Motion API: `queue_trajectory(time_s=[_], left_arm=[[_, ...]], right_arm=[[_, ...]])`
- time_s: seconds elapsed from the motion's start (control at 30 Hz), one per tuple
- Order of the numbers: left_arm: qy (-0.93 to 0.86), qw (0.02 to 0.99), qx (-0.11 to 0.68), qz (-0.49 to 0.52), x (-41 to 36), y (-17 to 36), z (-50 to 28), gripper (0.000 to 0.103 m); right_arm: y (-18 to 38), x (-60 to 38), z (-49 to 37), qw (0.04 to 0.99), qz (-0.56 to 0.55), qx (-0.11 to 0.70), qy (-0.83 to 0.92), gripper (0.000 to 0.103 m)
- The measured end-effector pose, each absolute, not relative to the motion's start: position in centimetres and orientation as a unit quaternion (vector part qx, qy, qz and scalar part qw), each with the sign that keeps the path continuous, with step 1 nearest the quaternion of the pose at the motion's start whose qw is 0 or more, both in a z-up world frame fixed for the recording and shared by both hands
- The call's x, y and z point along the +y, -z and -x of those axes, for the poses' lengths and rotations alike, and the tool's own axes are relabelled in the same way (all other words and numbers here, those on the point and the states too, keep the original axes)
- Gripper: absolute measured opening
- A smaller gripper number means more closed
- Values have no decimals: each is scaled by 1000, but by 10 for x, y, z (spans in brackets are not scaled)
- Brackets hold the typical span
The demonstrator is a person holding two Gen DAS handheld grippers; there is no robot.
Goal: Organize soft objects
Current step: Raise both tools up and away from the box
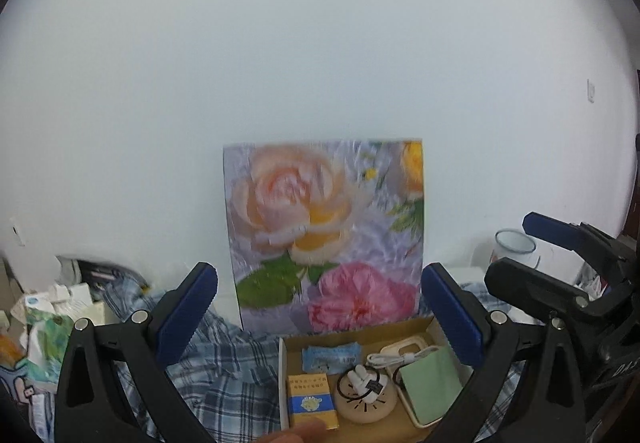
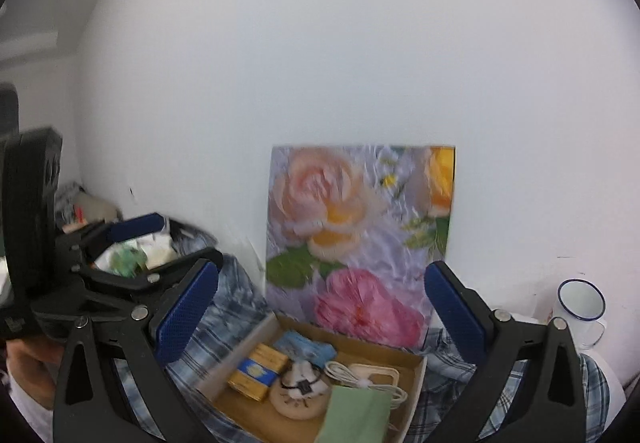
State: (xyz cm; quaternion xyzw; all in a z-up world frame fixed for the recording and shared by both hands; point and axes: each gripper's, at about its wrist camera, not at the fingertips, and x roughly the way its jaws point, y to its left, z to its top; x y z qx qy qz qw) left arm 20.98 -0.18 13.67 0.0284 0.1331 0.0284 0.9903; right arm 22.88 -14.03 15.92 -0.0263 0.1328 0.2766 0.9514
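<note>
Both grippers are released and hold nothing: the left gripper [image 1: 320, 307] and the right gripper [image 2: 322, 307] hang with jaws wide apart above a cardboard box [image 1: 416, 323]. Inside it lies a green cloth [image 1: 434, 379] beside a white cable [image 1: 400, 359]. Under the box lies a plaid shirt [image 1: 224, 363]. Behind stands a flower picture [image 1: 324, 231] against the wall.

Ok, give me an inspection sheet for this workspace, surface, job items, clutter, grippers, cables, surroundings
Surface: blue plaid cloth, rumpled.
Job's things: green cloth pouch in the cardboard tray.
Clutter: yellow-blue box, blue packet, round beige case; pile of packets at left.
Grippers: left gripper and right gripper open, empty.
Cables: white cable in tray.
Surroundings: white wall, rose picture, enamel mug.
</note>
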Motion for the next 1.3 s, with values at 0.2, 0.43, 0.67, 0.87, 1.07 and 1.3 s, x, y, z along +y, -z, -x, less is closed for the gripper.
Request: queue_trajectory(time_s=[0.2,0.43,0.67,0.87,1.07,1.3], left_arm=[[-42,993,95,-48,-6,-166,-177,103],[-52,994,76,-51,-11,-184,-149,103],[-34,996,59,-52,-20,-184,-108,103],[-6,998,56,-40,-26,-174,-75,103],[-18,996,54,-63,-35,-156,-49,103],[-9,995,79,-54,-31,-126,-44,103]], right_arm=[[-188,-139,-200,952,33,112,-283,103],[-209,-135,-168,959,63,77,-264,103],[-216,-139,-120,965,93,63,-235,103],[-212,-148,-81,968,103,50,-222,103],[-193,-148,-64,966,121,73,-216,103],[-163,-148,-57,967,117,81,-213,103]])
